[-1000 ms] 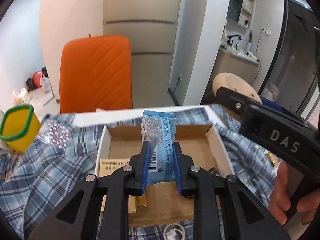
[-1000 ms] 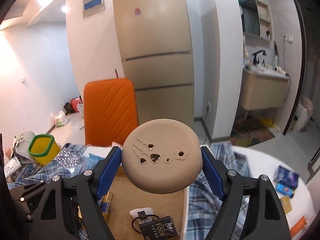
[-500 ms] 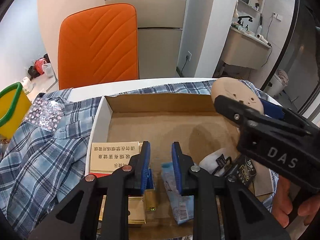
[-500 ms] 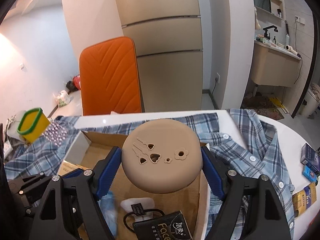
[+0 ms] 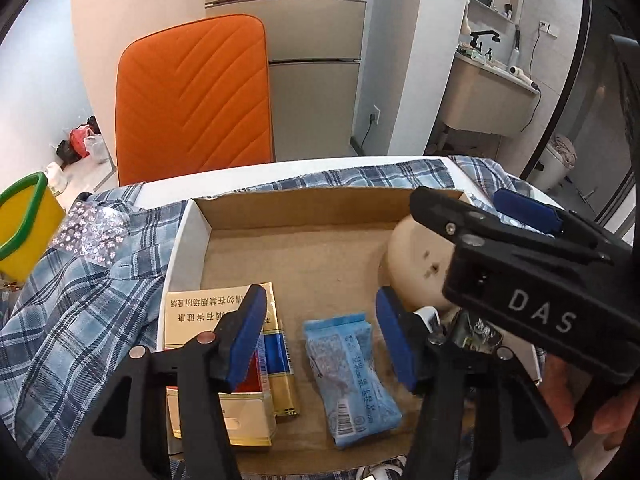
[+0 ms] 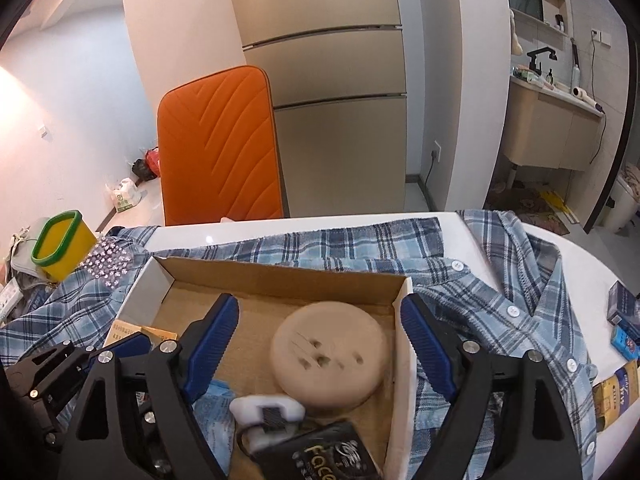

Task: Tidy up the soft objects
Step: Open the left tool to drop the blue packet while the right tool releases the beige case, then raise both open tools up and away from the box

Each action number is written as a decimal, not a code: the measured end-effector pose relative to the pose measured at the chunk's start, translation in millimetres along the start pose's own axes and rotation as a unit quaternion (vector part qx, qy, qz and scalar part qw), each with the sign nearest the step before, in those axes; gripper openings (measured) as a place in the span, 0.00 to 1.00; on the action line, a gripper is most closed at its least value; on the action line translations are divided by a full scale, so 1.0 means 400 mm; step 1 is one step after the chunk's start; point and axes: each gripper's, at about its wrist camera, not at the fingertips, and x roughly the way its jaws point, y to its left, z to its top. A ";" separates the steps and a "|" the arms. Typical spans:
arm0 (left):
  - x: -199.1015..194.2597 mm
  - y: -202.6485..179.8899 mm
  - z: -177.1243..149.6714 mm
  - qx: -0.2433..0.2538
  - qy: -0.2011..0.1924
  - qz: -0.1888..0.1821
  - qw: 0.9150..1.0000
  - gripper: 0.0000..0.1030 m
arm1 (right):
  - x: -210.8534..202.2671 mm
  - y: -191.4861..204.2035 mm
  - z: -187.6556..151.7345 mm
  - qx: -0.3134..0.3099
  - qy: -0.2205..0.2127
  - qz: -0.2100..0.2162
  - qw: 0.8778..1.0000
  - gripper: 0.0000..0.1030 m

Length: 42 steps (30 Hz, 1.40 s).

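Note:
A cardboard box (image 5: 304, 208) (image 6: 280, 276) sits on a blue plaid shirt (image 5: 80, 320) (image 6: 500, 280). A blue tissue packet (image 5: 352, 376) (image 6: 214, 412) lies flat on the box floor. My left gripper (image 5: 320, 336) hangs over it, jaws opening, pads clear of the packet. A beige round cushion (image 6: 330, 356) (image 5: 416, 264) rests inside the box at its right side. My right gripper (image 6: 320, 344) straddles it, jaws opening, pads off the cushion; its black body (image 5: 532, 292) shows in the left wrist view.
Gold and blue boxes (image 5: 224, 356) lie in the box's left part; a white charger (image 6: 266, 414) and a black "Face" pack (image 6: 320, 456) lie near its front. A yellow cup (image 5: 24, 232) (image 6: 64, 244), an orange chair (image 5: 196, 96) and small packs (image 6: 620, 336) stand around.
Both grippers came down into the box. The left one let go of the blue packet, which now lies flat. The right one let go of the beige cushion, now resting on the box floor.

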 end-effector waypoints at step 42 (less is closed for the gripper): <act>-0.565 0.011 -0.007 -0.013 -0.301 -0.016 0.954 0.99 | -0.742 0.041 0.023 -0.026 -0.297 -0.082 0.951 1.00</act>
